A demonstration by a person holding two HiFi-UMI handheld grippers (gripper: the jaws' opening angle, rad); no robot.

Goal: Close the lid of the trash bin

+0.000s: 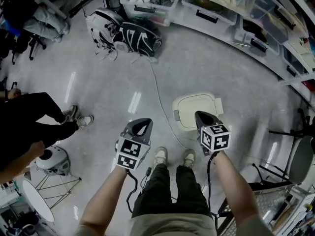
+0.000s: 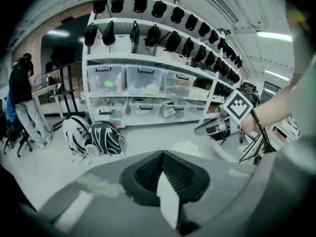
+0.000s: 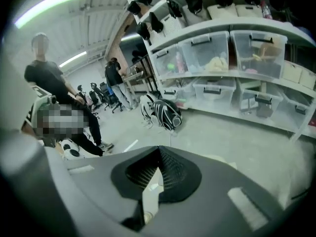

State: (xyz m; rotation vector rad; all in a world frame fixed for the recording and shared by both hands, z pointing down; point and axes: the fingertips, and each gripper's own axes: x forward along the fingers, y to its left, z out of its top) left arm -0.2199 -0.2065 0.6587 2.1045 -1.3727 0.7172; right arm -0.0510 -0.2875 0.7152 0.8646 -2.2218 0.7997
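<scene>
Now, bin lid (image 1: 189,110) down, L gripper (image 1: 141,123) + R gripper (image 1: 200,114) jaws together.

Head view looks down; both gripper views face, seemingly, shared shelving (image 2: 148,59).

No legible text, labels, brands or numbers anywhere.

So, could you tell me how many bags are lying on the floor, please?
2: a white bag and a black-and-white bag beside it, both near the shelves; more may be hidden.
</scene>
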